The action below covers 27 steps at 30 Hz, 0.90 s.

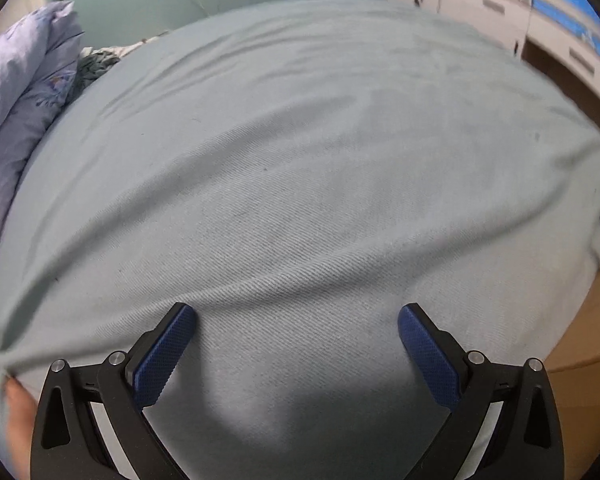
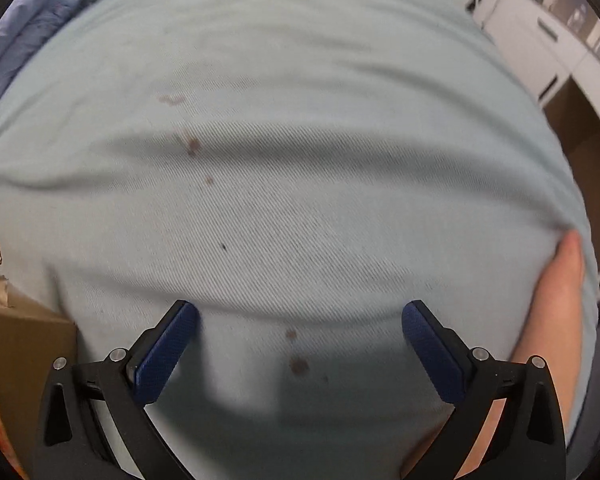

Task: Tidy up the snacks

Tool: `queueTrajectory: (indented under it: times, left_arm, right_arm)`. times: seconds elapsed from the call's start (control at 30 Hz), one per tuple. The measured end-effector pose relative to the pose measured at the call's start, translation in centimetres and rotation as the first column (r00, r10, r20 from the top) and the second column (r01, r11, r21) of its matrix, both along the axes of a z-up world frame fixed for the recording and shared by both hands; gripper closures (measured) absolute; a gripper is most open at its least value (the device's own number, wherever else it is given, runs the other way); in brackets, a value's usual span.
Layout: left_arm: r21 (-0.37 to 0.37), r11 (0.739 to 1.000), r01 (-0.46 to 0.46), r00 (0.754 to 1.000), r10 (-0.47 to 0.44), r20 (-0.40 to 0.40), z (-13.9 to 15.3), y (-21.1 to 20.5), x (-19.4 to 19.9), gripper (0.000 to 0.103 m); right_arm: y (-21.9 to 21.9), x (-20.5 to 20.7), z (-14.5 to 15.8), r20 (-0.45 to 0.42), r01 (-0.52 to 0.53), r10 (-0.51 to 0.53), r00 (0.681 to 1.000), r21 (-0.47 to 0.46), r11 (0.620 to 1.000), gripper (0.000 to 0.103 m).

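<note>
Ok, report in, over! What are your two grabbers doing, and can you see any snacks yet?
Left gripper open, empty. Right gripper open, empty. No snacks in view, only the wrinkled pale blue-green bedsheet. Brown cardboard box beside it.

Home bedroom — pale green bedsheet (image 1: 284, 168), lilac pillows (image 1: 24, 92), white drawer units (image 1: 496, 12) behind.

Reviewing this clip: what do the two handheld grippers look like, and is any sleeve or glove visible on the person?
The left gripper and right gripper look alike: matte black angular linkage arms with triangular cut-outs and silver round pivot bolts, each finger faced with a dark blue, finely textured pad. No cables or markings show. The bare hand beside the right gripper wears no glove, and no sleeve is visible.
</note>
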<state>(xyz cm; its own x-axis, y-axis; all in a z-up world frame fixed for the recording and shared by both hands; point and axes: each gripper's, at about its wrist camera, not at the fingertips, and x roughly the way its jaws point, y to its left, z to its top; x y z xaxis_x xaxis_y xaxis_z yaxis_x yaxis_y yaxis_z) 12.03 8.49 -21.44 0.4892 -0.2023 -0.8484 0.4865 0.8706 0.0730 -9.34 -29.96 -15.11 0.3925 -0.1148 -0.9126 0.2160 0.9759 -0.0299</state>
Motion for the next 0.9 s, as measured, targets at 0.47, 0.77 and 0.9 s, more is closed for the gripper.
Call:
queueTrajectory:
  times: [0.47,0.77,0.9]
  left_arm:
    - [-0.040,0.999,0.013,0.998,-0.011,0.057,-1.2,0.4,-0.4,0.000]
    - [-0.048,0.999,0.013,0.998,-0.011,0.054,-1.2,0.5,-0.2,0.000]
    - [-0.047,0.999,0.014,0.998,-0.011,0.056,-1.3,0.6,-0.1,0.000]
  right_arm:
    - [1.0,-4.4,-7.7,0.294,-0.074,0.096,0.951,-0.087,0.993,0.000]
    - [2.8,-4.6,-8.5,0.303,-0.071,0.095,0.948,-0.089,0.993,0.000]
    - [0.8,-3.1,-6.1,0.303,-0.074,0.099,0.948,-0.094,0.993,0.000]
